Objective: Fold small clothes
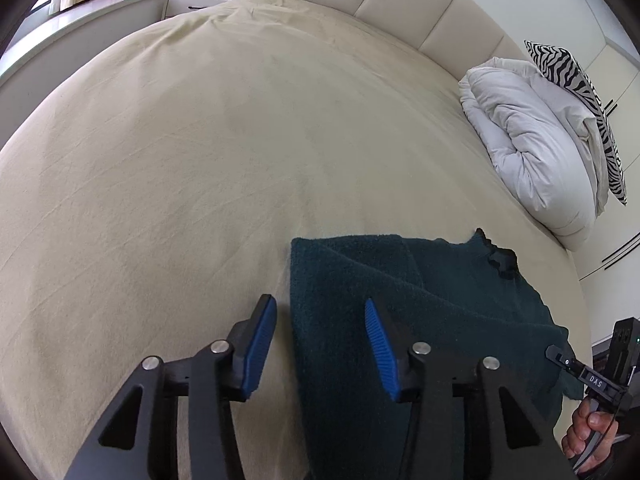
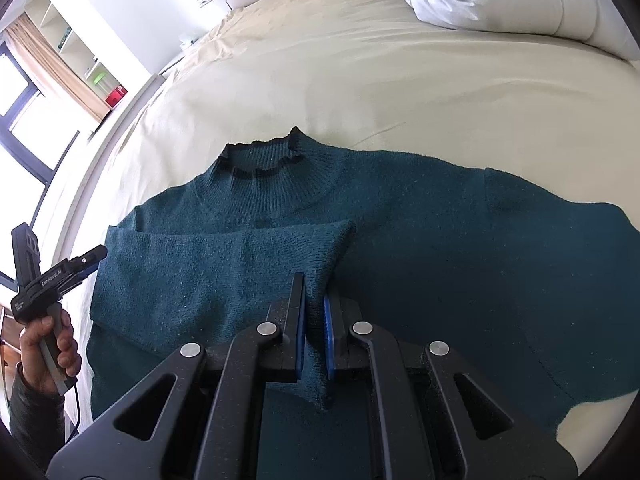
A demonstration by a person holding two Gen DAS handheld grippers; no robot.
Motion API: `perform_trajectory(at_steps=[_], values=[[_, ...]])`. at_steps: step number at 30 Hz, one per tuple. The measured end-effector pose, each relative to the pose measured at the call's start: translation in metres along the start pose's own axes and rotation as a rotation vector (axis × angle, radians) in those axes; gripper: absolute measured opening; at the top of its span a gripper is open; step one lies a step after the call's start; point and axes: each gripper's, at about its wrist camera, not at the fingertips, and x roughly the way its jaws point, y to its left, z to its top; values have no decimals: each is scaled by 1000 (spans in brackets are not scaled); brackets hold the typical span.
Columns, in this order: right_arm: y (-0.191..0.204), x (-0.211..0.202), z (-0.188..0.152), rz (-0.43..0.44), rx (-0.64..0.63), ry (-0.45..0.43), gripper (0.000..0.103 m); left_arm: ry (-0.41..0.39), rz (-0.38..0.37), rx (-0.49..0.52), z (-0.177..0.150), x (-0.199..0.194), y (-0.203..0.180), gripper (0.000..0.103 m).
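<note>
Writing: "DAS" is read on the right hand-held gripper [image 1: 560,356] | Sweater [image 2: 400,240]: laid flat on the bed [image 1: 200,140], one sleeve [image 2: 224,264] folded across the chest | Right hand-held gripper: clenched on a pinch of the sleeve | Left hand-held gripper [image 1: 320,316]: released, nothing held, jaws apart over the sweater's edge.
</note>
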Motion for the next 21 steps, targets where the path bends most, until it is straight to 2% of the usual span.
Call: perform_trajectory(at_steps=[2, 4, 6, 13, 17, 19, 21], values=[[-1, 4, -1, 6, 1, 0, 6, 4, 1, -8, 4, 4, 3, 38], [-2, 7, -4, 10, 4, 0, 6, 10, 5, -4, 6, 8, 5, 17], [-3, 8, -6, 13, 8, 1, 6, 13, 5, 12, 6, 10, 5, 9], [0, 5, -5, -6, 4, -14, 6, -84, 27, 89, 8, -13, -2, 7], [9, -7, 6, -13, -23, -54, 6, -77, 65, 108, 5, -1, -4, 7], [5, 3, 10, -31, -20, -28, 6, -59, 74, 98, 1, 11, 1, 7], [-5, 28, 7, -77, -13, 38, 6, -74, 81, 106, -3, 12, 1, 7]])
